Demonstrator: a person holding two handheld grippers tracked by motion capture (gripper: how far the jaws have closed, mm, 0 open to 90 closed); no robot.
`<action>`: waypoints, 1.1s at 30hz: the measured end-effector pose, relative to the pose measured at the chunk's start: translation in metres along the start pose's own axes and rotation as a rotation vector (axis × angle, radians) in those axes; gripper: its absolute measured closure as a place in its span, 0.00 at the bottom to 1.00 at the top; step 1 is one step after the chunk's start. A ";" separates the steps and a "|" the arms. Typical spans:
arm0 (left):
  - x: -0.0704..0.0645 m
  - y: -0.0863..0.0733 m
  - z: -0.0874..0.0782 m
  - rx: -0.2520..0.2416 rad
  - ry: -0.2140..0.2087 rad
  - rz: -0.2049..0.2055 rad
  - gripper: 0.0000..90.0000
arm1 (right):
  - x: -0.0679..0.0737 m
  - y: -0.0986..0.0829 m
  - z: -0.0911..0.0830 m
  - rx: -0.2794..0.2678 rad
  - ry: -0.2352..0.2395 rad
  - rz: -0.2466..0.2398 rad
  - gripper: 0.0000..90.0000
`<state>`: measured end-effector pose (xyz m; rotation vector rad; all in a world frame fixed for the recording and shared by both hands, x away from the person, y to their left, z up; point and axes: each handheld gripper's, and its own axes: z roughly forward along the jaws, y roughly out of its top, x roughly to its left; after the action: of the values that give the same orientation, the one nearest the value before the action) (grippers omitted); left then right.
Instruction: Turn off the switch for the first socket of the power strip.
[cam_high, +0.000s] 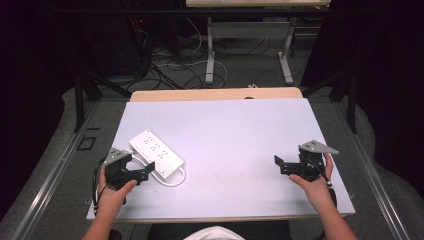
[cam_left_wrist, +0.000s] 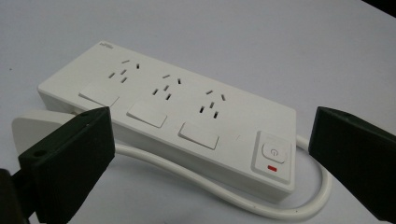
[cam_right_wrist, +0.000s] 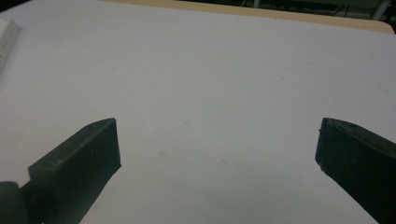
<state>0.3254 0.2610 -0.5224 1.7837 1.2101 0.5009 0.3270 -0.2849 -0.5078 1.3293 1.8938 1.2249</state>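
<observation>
A white power strip (cam_high: 156, 151) lies flat on the left half of the white table. Its short white cable (cam_high: 176, 179) loops out from the near end. In the left gripper view the power strip (cam_left_wrist: 187, 116) has three socket groups, three rocker switches and a power button with a red mark (cam_left_wrist: 273, 156); its cable (cam_left_wrist: 280, 205) curves beneath, and a white plug (cam_left_wrist: 32, 126) lies behind the left jaw. My left gripper (cam_high: 142, 167) is open, just short of the strip's near side. My right gripper (cam_high: 278, 163) is open at the table's right, over bare surface.
The white table top (cam_high: 235, 135) has a wooden strip (cam_high: 215, 94) along its far edge. Beyond it are desk legs (cam_high: 210, 55) and tangled cables (cam_high: 165, 65) on the floor. The person's hands come in from the near edge.
</observation>
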 end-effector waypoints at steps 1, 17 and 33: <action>0.000 0.000 0.000 0.000 0.000 0.000 0.00 | 0.003 0.001 -0.005 -0.006 0.011 0.009 0.00; -0.028 0.004 -0.007 -0.023 -0.022 0.086 0.00 | 0.009 -0.010 -0.013 -0.016 -0.026 -0.030 0.05; -0.030 0.014 -0.008 -0.008 -0.003 0.082 0.06 | 0.012 -0.015 -0.009 -0.015 -0.011 -0.035 0.07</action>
<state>0.3136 0.2361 -0.5019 1.8318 1.1347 0.5492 0.3085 -0.2792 -0.5156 1.2867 1.8891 1.2098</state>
